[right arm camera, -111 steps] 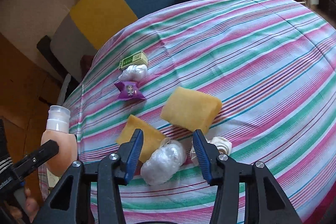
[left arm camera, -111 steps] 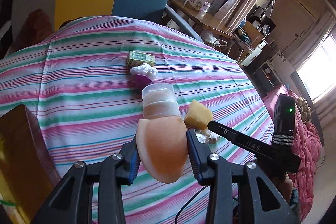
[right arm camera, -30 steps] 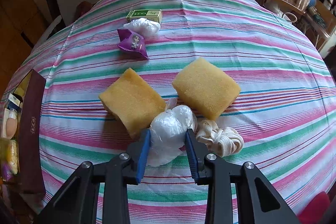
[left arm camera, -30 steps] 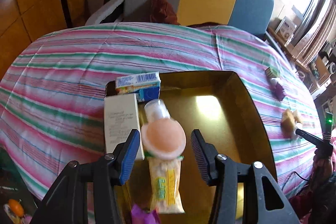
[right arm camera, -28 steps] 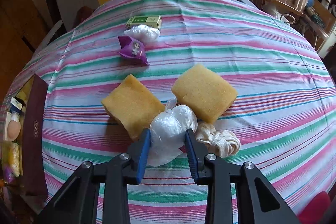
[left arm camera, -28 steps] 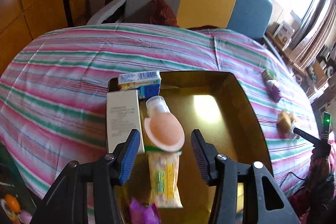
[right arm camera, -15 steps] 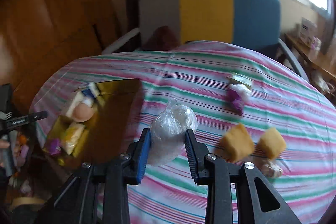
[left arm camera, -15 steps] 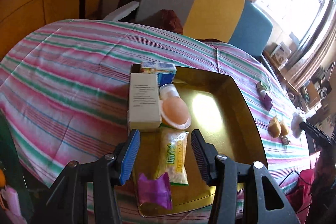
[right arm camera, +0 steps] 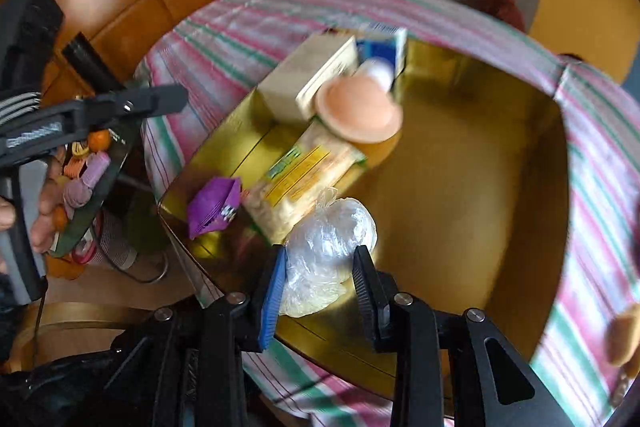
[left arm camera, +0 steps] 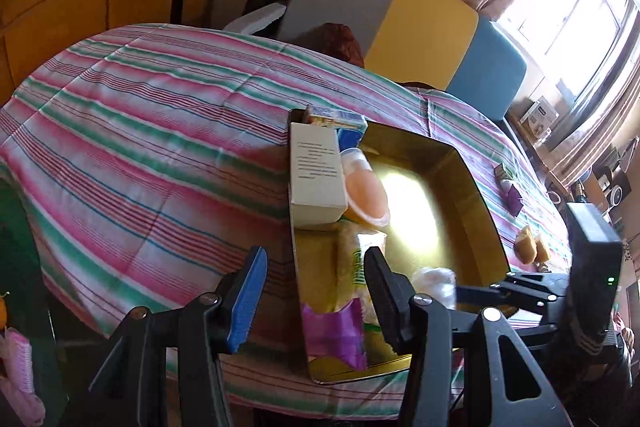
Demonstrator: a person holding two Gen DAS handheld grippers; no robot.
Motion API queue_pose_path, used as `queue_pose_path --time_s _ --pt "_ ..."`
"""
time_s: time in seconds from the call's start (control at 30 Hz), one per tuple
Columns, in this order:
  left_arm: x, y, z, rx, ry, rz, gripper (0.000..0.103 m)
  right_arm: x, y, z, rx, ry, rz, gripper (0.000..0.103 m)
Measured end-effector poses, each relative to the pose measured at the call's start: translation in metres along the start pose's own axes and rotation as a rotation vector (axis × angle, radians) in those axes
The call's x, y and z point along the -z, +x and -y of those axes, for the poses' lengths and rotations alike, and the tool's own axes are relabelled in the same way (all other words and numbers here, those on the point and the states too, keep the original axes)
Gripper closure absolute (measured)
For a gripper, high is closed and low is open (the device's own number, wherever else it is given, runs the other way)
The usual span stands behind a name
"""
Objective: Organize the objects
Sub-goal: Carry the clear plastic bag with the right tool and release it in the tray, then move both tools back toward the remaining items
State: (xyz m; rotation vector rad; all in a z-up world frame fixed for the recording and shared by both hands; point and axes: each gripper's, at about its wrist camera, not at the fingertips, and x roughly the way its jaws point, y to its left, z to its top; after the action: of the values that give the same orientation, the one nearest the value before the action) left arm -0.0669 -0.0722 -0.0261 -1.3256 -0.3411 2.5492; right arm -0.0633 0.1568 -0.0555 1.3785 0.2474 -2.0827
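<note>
My right gripper (right arm camera: 320, 267) is shut on a clear plastic bag (right arm camera: 328, 251) and holds it over the near part of the gold tray (right arm camera: 460, 187). In the tray lie a white box (left arm camera: 316, 175), a blue carton (left arm camera: 344, 121), a peach bottle (left arm camera: 366, 195), a yellow snack packet (right arm camera: 304, 179) and a purple packet (right arm camera: 214, 207). My left gripper (left arm camera: 312, 291) hangs open over the tray's near left corner, nothing between its fingers. The left wrist view shows the bag (left arm camera: 432, 275) coming in from the right.
Two yellow sponges (left arm camera: 528, 247), a purple packet (left arm camera: 514, 199) and a small green box (left arm camera: 502, 171) remain on the striped tablecloth (left arm camera: 160, 147) beyond the tray. A grey, yellow and blue chair (left arm camera: 420, 19) stands behind the table. Clutter sits on a low shelf (right arm camera: 84, 179) beside it.
The right gripper lifted the plastic bag from beside the sponges and swung it across to the tray. The left gripper backed off from the peach bottle toward the tray's near left corner.
</note>
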Motion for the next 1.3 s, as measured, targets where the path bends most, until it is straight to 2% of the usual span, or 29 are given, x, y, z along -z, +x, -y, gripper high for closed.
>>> queue_pose_path --time_s 0.33,0.4,0.47,0.53,0.6,0.87,1.3 --pt "0.008 0.004 -0.001 0.008 0.004 -0.015 0.052 0.002 0.026 -0.006 -0.038 0.008 -0.040 0.061" --pt "0.008 0.002 0.001 0.001 0.016 -0.010 0.052 0.003 0.023 -0.003 -0.039 0.014 -0.024 0.054" --pt "0.007 -0.001 0.005 -0.008 0.031 0.001 0.052 0.006 0.013 0.000 -0.047 0.026 -0.003 0.040" --pt "0.007 -0.003 0.009 -0.012 0.043 0.006 0.052 0.009 0.001 0.005 -0.053 0.042 0.031 0.035" --pt "0.005 -0.005 0.015 -0.020 0.061 0.013 0.052 0.012 -0.011 0.012 -0.051 0.061 0.063 0.034" --pt "-0.003 -0.015 0.057 -0.057 0.199 0.057 0.052 0.023 -0.067 0.048 0.044 0.158 0.181 0.033" --pt "-0.002 0.005 0.158 -0.022 0.442 0.021 0.052 0.090 -0.149 0.173 0.261 0.451 0.292 0.029"
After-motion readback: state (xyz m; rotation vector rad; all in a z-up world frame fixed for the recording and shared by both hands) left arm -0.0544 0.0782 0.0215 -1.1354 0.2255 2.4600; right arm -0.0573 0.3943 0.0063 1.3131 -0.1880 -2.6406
